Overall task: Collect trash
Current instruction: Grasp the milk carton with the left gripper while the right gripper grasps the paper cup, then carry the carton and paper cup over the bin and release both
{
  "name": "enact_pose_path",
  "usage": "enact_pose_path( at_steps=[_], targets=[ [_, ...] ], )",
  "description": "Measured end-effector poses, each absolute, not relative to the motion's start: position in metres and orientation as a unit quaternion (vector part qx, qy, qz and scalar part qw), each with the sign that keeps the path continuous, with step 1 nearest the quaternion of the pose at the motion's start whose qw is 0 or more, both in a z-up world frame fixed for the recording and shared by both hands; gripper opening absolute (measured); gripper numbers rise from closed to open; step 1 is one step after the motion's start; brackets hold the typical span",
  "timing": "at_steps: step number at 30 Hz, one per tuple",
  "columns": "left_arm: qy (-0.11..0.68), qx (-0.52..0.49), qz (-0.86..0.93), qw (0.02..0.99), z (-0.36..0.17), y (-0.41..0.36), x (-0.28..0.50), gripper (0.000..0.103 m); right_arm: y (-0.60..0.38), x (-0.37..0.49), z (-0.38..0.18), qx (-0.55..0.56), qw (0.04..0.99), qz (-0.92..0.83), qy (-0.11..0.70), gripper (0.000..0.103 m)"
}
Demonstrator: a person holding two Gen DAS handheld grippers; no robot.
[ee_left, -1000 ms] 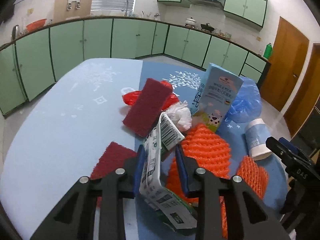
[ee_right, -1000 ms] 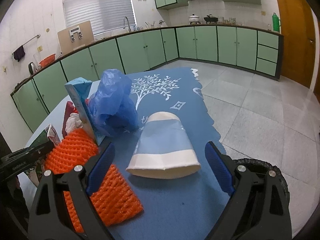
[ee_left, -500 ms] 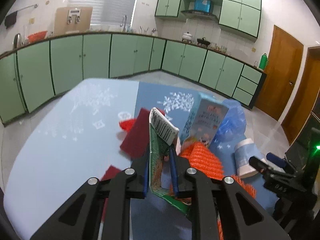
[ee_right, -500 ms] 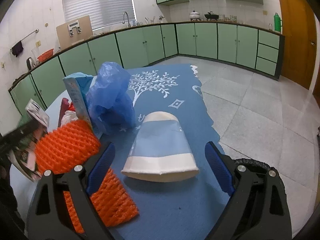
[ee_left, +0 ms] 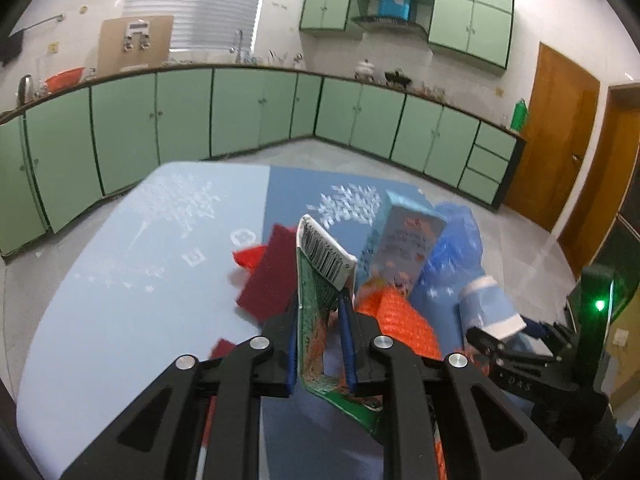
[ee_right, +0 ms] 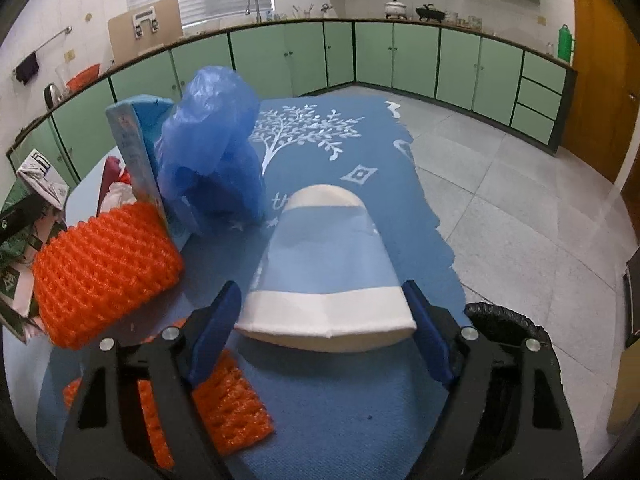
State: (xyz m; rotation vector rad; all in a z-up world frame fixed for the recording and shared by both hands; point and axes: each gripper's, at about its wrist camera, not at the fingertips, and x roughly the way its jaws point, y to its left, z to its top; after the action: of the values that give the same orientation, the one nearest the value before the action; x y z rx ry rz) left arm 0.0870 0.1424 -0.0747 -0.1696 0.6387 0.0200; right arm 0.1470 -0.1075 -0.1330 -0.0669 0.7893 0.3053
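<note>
The green snack wrapper (ee_left: pixel 320 308) is clamped in your left tool (ee_left: pixel 320 344), lifted above the desk (ee_left: pixel 120 280). Your right tool (ee_right: pixel 320 336) gapes wide around the tipped paper cup (ee_right: pixel 324 264), beside orange foam netting (ee_right: pixel 100 264).

Each camera sits behind its gripper's fingers, angled down over the table (ee_left: pixel 120 300) toward the green cabinets (ee_right: pixel 400 60). The left view looks from higher on the left side; the right view sits low, close against the paper cup (ee_right: pixel 324 264). Both share the milk carton (ee_left: pixel 404 240), blue bag (ee_right: pixel 216 140) and orange foam net (ee_right: pixel 104 256).
</note>
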Motion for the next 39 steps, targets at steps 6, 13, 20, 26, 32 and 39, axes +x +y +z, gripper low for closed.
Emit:
enact_pose_path(
  at_steps=[6,13,20,26,32,39],
  targets=[
    [0.334,-0.076,-0.018,0.939,-0.084,0.127,0.086,0.017,-0.111,0.142,-0.124,-0.023,0.913,0.172,0.369,0.059],
    [0.316,-0.078,-0.019,0.945,-0.071,0.129,0.073,0.017,-0.109,0.127,-0.104,-0.022,0.920,0.194,0.340,0.055],
    [0.300,-0.076,-0.012,0.951,-0.057,0.134,0.056,0.017,-0.116,0.113,-0.083,-0.009,0.927,0.201,0.317,0.055],
    [0.287,-0.073,-0.012,0.955,-0.045,0.133,0.040,0.017,-0.118,0.102,-0.071,-0.005,0.930,0.206,0.303,0.055],
    [0.268,-0.075,-0.023,0.960,-0.032,0.127,0.028,0.017,-0.117,0.087,-0.059,-0.003,0.934,0.214,0.287,0.056],
    [0.244,-0.070,-0.032,0.967,-0.017,0.117,0.017,0.017,-0.126,0.071,-0.042,0.005,0.939,0.215,0.268,0.056]
  ],
)
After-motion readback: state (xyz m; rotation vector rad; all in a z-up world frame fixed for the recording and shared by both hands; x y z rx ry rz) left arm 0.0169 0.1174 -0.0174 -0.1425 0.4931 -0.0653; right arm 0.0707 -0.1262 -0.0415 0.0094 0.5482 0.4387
